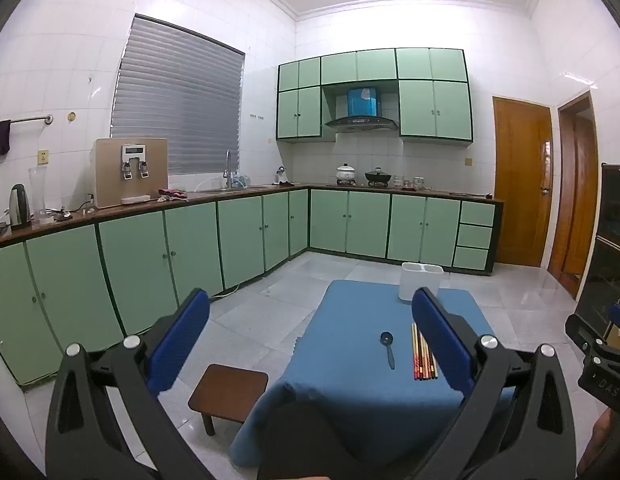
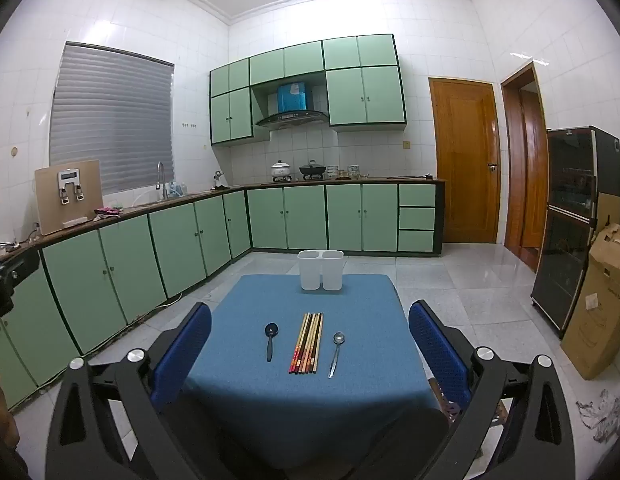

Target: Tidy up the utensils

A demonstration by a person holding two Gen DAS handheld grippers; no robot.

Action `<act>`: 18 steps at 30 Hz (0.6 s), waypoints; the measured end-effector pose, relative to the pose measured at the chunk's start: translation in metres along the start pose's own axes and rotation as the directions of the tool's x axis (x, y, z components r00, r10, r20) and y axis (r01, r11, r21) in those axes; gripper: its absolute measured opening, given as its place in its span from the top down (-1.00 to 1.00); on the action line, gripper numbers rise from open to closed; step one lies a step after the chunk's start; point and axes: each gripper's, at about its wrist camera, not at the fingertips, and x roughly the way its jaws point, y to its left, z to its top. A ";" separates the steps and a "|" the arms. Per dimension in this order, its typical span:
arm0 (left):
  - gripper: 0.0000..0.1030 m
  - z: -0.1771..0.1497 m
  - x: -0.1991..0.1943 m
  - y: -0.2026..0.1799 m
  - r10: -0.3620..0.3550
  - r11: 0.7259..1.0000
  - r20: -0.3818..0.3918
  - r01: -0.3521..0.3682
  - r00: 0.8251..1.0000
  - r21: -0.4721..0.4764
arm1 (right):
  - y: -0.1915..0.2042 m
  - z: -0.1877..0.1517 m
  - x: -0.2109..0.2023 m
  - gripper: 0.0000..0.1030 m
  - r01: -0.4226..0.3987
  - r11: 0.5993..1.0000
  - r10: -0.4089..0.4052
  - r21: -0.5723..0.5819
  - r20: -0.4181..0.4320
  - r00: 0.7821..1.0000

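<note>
Both my left gripper [image 1: 310,320] and right gripper [image 2: 310,332] hang spread, empty. Chopsticks [image 2: 306,342], flanked by black spoon [image 2: 270,340] and steel spoon [image 2: 336,353], lie before the holder [image 2: 320,270]: light, stiff, probably slippery; I'd pinch mid-handle.

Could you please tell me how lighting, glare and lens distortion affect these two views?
Left wrist view: fisheye bends the counter; ceiling blown out. Right wrist view: door bows; glare on floor; spoons and chopsticks stay sharp.
</note>
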 end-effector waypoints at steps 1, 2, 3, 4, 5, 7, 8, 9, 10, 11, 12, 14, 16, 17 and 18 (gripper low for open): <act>-0.90 0.000 0.000 0.000 0.001 1.000 0.001 -0.001 1.000 -0.001 | 0.000 0.000 0.000 -0.88 0.001 1.000 -0.001 0.000 -0.004 1.000; -0.90 0.000 0.000 0.000 0.000 1.000 0.001 0.000 1.000 -0.002 | 0.000 0.000 0.000 -0.88 0.001 1.000 -0.001 0.002 -0.004 1.000; -0.90 0.000 0.000 0.000 0.001 1.000 -0.001 -0.001 1.000 0.003 | 0.000 0.000 0.000 -0.88 0.001 1.000 -0.001 0.001 -0.004 1.000; -0.90 0.000 0.000 0.000 0.002 1.000 0.000 -0.002 1.000 0.004 | 0.000 0.000 0.000 -0.88 0.000 1.000 0.000 0.002 -0.004 1.000; -0.90 0.000 0.000 0.000 0.002 1.000 0.000 -0.002 1.000 0.006 | 0.000 0.000 0.000 -0.88 0.000 1.000 0.000 0.002 -0.005 1.000; -0.90 0.000 0.000 0.000 0.002 1.000 -0.002 -0.002 1.000 0.006 | -0.001 0.000 0.000 -0.88 0.000 1.000 0.000 0.002 -0.005 1.000; -0.90 0.000 0.000 0.000 0.002 1.000 -0.003 -0.002 1.000 0.006 | -0.001 0.000 0.000 -0.88 0.000 1.000 0.000 0.001 -0.005 1.000; -0.90 0.000 -0.001 0.000 0.002 1.000 -0.003 -0.002 1.000 0.006 | -0.001 0.000 0.000 -0.88 0.000 1.000 0.000 0.002 -0.006 1.000; -0.90 0.000 -0.001 0.000 0.001 1.000 -0.004 -0.001 1.000 0.007 | -0.001 0.000 0.000 -0.88 0.000 1.000 0.000 0.002 -0.006 1.000; -0.90 0.000 -0.001 0.000 0.001 1.000 -0.004 -0.001 1.000 0.008 | -0.001 0.000 0.000 -0.88 0.000 1.000 0.000 0.002 -0.006 1.000; -0.90 0.000 0.000 0.000 0.002 1.000 -0.005 -0.002 1.000 0.006 | -0.001 0.000 0.000 -0.88 0.000 1.000 0.000 0.001 -0.006 1.000; -0.90 0.000 0.000 0.000 0.002 1.000 -0.007 -0.002 1.000 0.007 | -0.001 0.000 0.000 -0.88 0.000 1.000 0.000 0.002 -0.006 1.000; -0.90 0.002 -0.002 0.001 0.003 1.000 -0.007 -0.003 1.000 0.007 | -0.002 -0.001 0.000 -0.88 0.000 1.000 0.000 0.002 -0.007 1.000; -0.90 0.002 -0.002 0.001 0.004 1.000 -0.007 -0.004 1.000 0.007 | -0.002 -0.001 0.000 -0.88 0.000 1.000 0.000 0.002 -0.006 1.000; -0.90 0.002 -0.002 0.002 0.001 1.000 -0.008 -0.001 1.000 0.005 | -0.002 -0.001 0.000 -0.88 0.000 1.000 0.000 0.002 -0.007 1.000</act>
